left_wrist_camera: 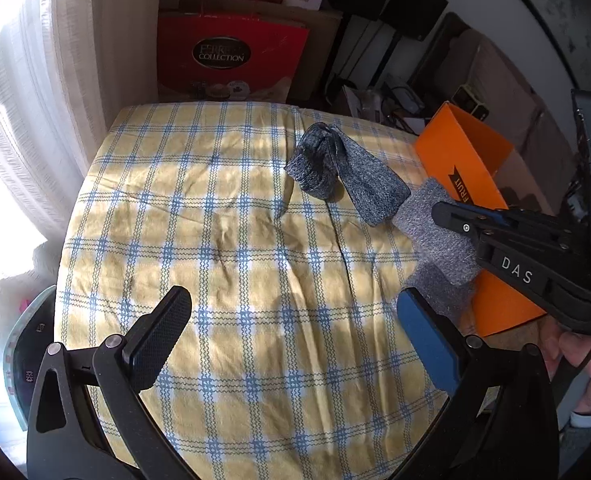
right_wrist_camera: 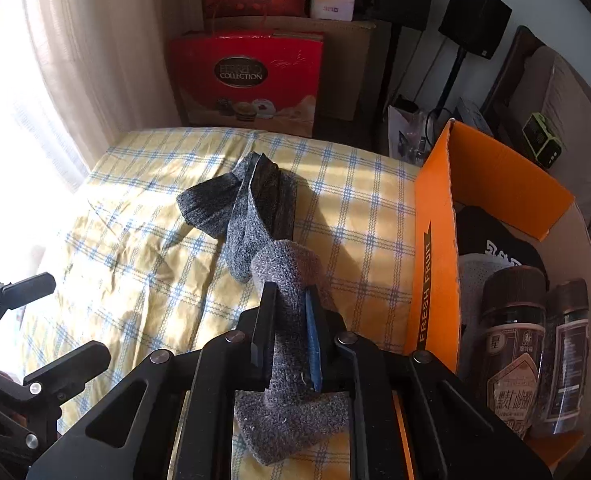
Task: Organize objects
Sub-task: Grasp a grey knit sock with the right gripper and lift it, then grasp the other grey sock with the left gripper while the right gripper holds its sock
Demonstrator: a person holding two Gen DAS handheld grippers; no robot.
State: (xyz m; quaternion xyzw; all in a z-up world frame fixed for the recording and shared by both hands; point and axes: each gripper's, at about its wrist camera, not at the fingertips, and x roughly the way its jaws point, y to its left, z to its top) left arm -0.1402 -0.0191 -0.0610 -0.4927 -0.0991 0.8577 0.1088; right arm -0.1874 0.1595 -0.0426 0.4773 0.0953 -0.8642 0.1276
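Observation:
A light grey sock (right_wrist_camera: 291, 320) hangs pinched in my right gripper (right_wrist_camera: 291, 312), held just above the checked tablecloth (right_wrist_camera: 135, 264). The same sock (left_wrist_camera: 435, 232) shows in the left wrist view, clamped by the right gripper (left_wrist_camera: 447, 216) beside the orange box (left_wrist_camera: 459, 160). A dark blue-grey sock (left_wrist_camera: 335, 172) lies crumpled on the cloth farther back; it also shows in the right wrist view (right_wrist_camera: 247, 204). My left gripper (left_wrist_camera: 295, 320) is open and empty over the cloth's near part.
The orange "Fresh Fruit" box (right_wrist_camera: 435, 240) stands at the table's right edge, holding two dark jars (right_wrist_camera: 515, 344) and black fabric. A red Ferrero gift bag (right_wrist_camera: 247, 80) and cartons stand behind the table. A curtain (left_wrist_camera: 27, 120) hangs at left.

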